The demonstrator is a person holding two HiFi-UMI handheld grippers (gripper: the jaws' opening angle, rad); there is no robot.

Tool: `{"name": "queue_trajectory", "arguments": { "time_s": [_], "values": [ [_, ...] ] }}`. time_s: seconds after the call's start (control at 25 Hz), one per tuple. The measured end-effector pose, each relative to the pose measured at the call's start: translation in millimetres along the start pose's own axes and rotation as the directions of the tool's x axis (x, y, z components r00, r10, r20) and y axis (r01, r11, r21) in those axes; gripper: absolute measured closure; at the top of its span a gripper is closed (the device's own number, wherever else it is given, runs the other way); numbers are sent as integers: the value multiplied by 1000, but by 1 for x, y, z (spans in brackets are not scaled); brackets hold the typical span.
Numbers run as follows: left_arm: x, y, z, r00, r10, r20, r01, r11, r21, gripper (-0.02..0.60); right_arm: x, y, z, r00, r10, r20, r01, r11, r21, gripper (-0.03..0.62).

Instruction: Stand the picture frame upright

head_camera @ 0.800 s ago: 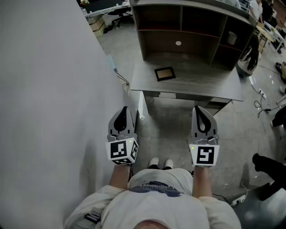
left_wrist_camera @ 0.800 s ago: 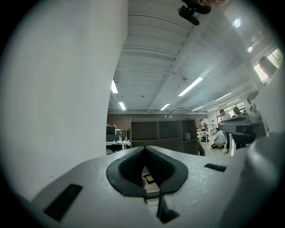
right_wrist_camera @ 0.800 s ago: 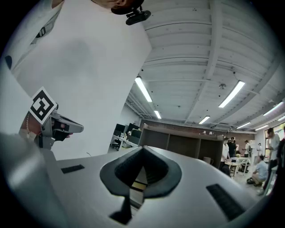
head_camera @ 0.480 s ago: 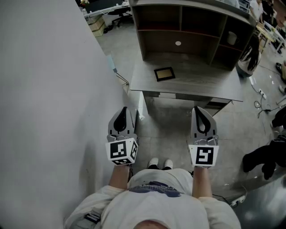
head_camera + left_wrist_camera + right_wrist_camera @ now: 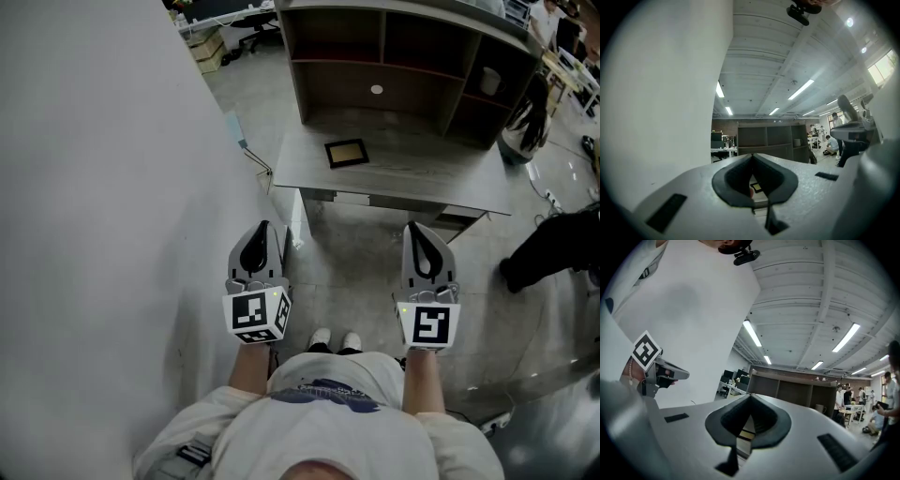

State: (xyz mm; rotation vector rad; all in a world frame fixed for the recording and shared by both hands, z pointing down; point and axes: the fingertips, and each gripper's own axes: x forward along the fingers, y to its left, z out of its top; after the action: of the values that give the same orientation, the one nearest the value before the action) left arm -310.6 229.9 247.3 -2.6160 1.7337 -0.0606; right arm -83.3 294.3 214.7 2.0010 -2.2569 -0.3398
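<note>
On the far desk [image 5: 450, 173] the picture frame [image 5: 346, 153] lies flat, untouched; left gripper [image 5: 256, 251] and right gripper [image 5: 427, 251], both closed and empty, must approach and open.

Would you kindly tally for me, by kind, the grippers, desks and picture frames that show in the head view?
grippers: 2, the left gripper and the right gripper, both shut
desk: 1
picture frame: 1, lying flat on the desk
Total: 4
</note>
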Motion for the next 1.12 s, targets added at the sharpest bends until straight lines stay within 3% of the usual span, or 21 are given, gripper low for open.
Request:
{"name": "queue_trajectory", "arguments": {
  "time_s": [0.2, 0.28, 0.32, 0.44, 0.56, 1.12],
  "values": [
    [0, -3, 5, 1000, -3, 8, 3, 1000, -17, 574, -8, -21, 8, 998, -10, 67, 6, 998, 68, 597],
    [0, -4, 7, 1000, -7, 14, 8, 999, -32, 571, -9, -29, 9, 997, -13, 80, 4, 994, 110, 451],
    [-1, -5, 8, 1000, -9, 17, 10, 999, -39, 560, -10, -34, 9, 996, -17, 86, 6, 992, 130, 427],
    [1, -12, 10, 1000, -24, 19, 25, 998, -53, 439, -13, -48, 7, 995, -33, 96, 17, 987, 160, 371],
    [3, -20, 9, 999, -35, 12, 36, 998, -55, 388, -15, -59, 2, 995, -39, 95, 21, 984, 175, 338],
    [21, -44, -23, 996, -6, -90, 2, 999, -50, 359, -4, -94, -37, 999, -3, 42, -6, 974, 227, 327]
  ]
}}
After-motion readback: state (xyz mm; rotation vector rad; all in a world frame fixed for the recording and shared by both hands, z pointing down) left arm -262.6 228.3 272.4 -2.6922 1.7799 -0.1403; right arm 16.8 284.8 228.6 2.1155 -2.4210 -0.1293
